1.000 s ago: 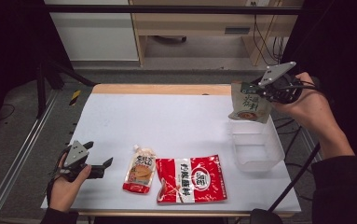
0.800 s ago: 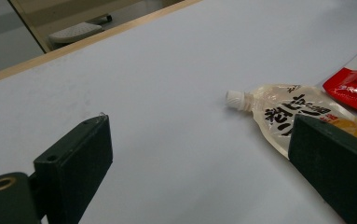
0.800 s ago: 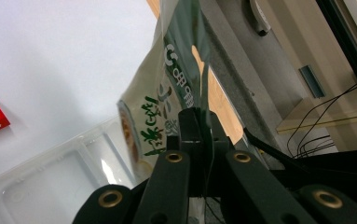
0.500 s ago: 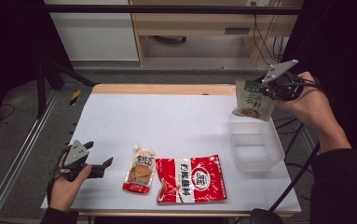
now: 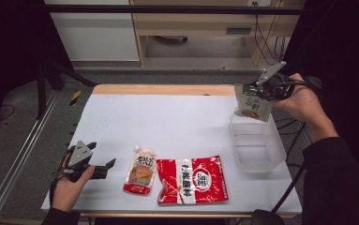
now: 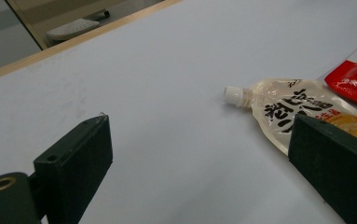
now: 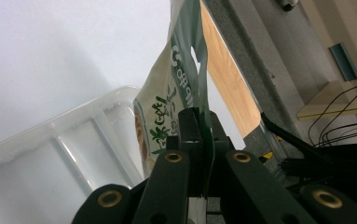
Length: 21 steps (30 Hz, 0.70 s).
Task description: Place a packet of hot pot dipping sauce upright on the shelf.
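High view: even overhead light falls on the white surface (image 5: 177, 122), which is bright and without glare; the surroundings sink into near-black. Shadows are soft and short. Detail is slightly soft and grainy throughout. Left gripper view: near jaws blurred, the spouted pouch (image 6: 297, 112) in focus. Right gripper view: the green pouch (image 7: 176, 93) close and soft-edged, the surface overexposed.

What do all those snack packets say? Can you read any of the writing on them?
Red packet: large white Chinese characters and a round logo, too blurred to read.
Spouted pouch: bold black Chinese characters, partly hidden, not legible.
Green-and-cream pouch in the right gripper: green lettering seen edge-on, unreadable.
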Motion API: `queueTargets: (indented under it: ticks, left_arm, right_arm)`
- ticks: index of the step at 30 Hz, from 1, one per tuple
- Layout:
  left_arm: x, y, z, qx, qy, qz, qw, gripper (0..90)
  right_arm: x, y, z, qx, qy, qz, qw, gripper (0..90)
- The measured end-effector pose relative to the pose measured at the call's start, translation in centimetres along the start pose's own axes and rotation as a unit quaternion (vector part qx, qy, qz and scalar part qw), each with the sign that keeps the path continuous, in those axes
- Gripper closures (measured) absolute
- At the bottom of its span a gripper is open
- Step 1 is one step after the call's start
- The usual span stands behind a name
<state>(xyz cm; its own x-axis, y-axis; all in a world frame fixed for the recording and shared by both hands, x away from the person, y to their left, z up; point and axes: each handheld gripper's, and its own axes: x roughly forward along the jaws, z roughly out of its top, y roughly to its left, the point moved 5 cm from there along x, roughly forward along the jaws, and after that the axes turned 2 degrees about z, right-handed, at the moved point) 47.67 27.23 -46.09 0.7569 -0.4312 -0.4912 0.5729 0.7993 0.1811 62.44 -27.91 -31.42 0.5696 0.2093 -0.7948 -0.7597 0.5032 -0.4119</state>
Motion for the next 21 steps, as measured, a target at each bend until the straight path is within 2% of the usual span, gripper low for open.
queueTargets:
  ticks: [3, 6, 9, 14, 21]
  left_arm:
    - [0.1, -0.3, 0.0, 0.012, 0.006, -0.004, 0.9999, 6.0]
    - [0.5, -0.7, 0.0, 0.015, 0.009, -0.005, 0.9998, 6.0]
    - [0.4, -0.9, 0.3, 0.034, 0.007, 0.006, 0.9994, 6.1]
    - [0.3, -0.9, 0.5, 0.036, 0.003, 0.008, 0.9993, 6.1]
    - [0.3, -0.7, 0.5, 0.032, 0.001, 0.011, 0.9994, 6.1]
  right_arm:
    - [0.7, -0.3, 0.0, -0.006, -0.003, 0.012, 0.9999, 90.0]
    - [1.2, -0.6, -0.2, 0.000, -0.010, 0.018, 0.9998, 90.0]
    - [1.9, -0.7, -0.7, 0.004, -0.006, 0.028, 0.9996, 90.0]
    - [3.2, -0.8, -1.4, 0.007, 0.006, 0.041, 0.9991, 90.0]
    - [4.8, -0.2, -2.2, 0.033, 0.001, 0.069, 0.9970, 90.0]
